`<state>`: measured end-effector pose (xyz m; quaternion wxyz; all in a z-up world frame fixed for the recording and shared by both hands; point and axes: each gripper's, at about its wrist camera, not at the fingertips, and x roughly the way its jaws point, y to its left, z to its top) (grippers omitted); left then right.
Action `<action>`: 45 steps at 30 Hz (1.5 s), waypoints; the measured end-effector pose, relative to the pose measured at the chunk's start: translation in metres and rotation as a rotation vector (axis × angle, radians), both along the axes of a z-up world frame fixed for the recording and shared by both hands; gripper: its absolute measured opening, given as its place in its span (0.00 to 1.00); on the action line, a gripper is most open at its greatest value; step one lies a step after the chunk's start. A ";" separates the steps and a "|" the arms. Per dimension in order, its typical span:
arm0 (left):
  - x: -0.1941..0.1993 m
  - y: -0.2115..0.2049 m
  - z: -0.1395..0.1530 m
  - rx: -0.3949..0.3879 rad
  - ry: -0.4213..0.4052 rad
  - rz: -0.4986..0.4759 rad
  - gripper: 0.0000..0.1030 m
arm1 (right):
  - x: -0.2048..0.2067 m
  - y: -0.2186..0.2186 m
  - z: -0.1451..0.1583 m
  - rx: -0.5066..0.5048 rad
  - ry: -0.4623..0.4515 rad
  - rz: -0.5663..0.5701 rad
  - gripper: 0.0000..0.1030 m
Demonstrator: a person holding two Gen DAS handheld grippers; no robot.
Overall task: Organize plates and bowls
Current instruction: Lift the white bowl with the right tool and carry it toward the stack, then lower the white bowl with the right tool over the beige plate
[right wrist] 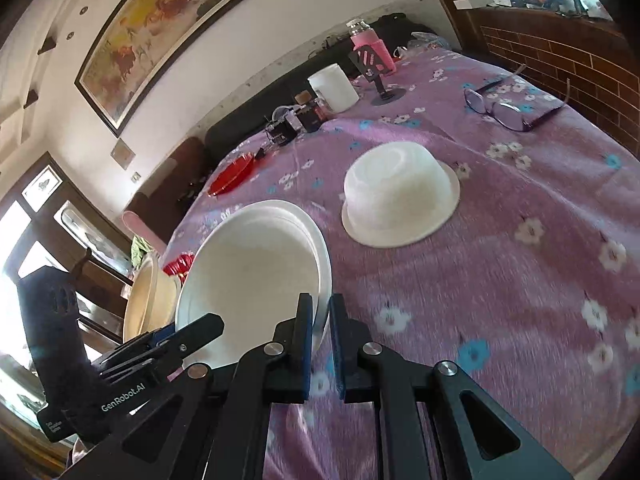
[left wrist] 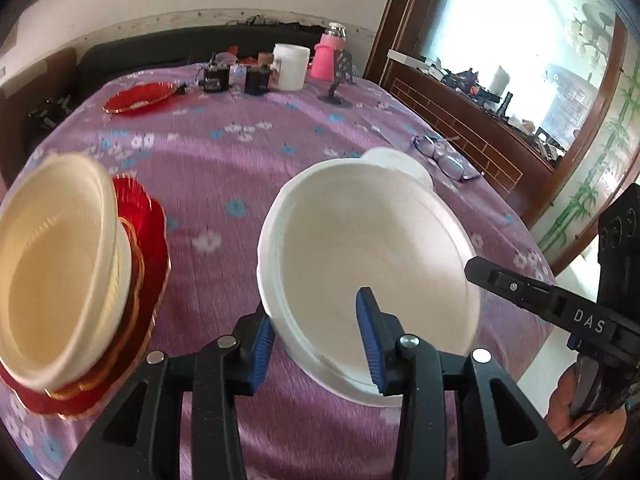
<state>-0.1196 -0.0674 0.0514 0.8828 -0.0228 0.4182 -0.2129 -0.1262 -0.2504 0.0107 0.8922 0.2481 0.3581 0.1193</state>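
A white bowl point(left wrist: 360, 248) is tilted up off the purple tablecloth. My left gripper point(left wrist: 316, 336) straddles its near rim, one blue pad inside and one outside. My right gripper point(right wrist: 320, 340) is shut on the same bowl's point(right wrist: 252, 272) right rim. A cream bowl point(left wrist: 52, 264) sits on a stack of red plates point(left wrist: 148, 248) at the left; it also shows in the right wrist view point(right wrist: 148, 296). A second white bowl point(right wrist: 396, 192) lies upside down on the cloth, farther right. A single red plate point(left wrist: 138, 98) lies at the far left.
At the table's far edge stand a white tub point(left wrist: 291, 66), a pink bottle point(left wrist: 326, 56), small dark jars point(left wrist: 256, 80) and a black stand point(left wrist: 336, 96). Eyeglasses point(right wrist: 508, 110) lie at the right near a brick-patterned ledge point(right wrist: 560, 52).
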 end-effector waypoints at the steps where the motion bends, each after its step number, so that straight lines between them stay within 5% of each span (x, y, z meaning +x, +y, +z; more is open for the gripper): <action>1: -0.003 0.000 -0.002 0.001 0.002 -0.003 0.36 | -0.003 0.000 -0.002 -0.003 0.008 -0.004 0.10; 25: -0.018 -0.004 -0.015 0.031 -0.027 -0.041 0.34 | -0.010 0.016 -0.022 -0.047 0.059 -0.038 0.15; 45: -0.037 0.020 0.019 0.014 -0.141 -0.010 0.34 | -0.029 0.039 0.014 -0.056 -0.025 -0.009 0.15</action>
